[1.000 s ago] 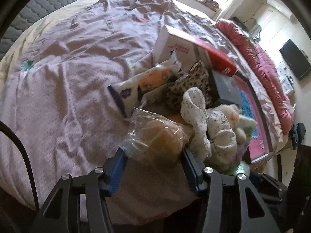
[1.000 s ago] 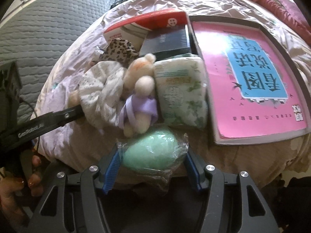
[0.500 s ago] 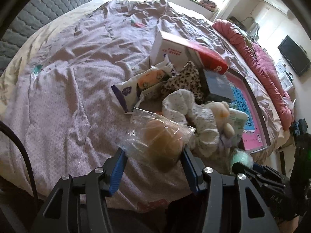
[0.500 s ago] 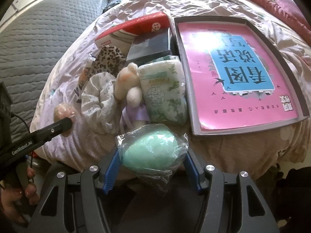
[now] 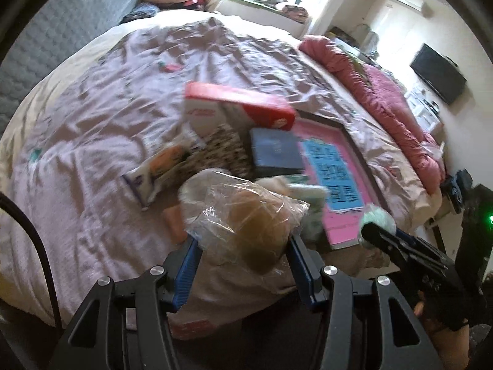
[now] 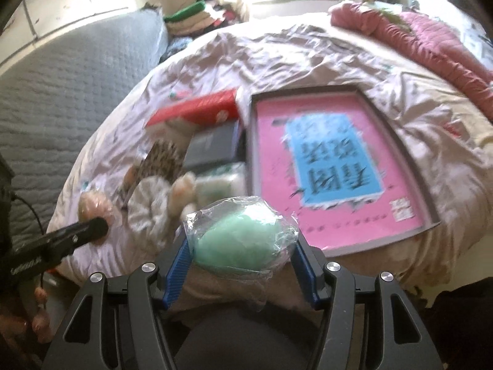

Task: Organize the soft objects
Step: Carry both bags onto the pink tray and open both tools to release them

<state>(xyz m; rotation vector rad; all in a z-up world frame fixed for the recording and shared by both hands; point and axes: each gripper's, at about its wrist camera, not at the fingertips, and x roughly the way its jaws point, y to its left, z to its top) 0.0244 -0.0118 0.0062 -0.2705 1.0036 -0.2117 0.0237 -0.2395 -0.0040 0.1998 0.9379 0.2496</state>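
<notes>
Gripping a tan soft ball in a clear bag, the left gripper has its blue pads pressed on either side of it, held above the near edge of the bed. The right gripper is closed the same way on a green soft ball in a clear bag, also off the bedding. On the bed beyond lie a pile of plush toys, a leopard-print cloth, a red and white box, a dark box and, to the right, a pink tray. A pink quilt lies along the far right.
</notes>
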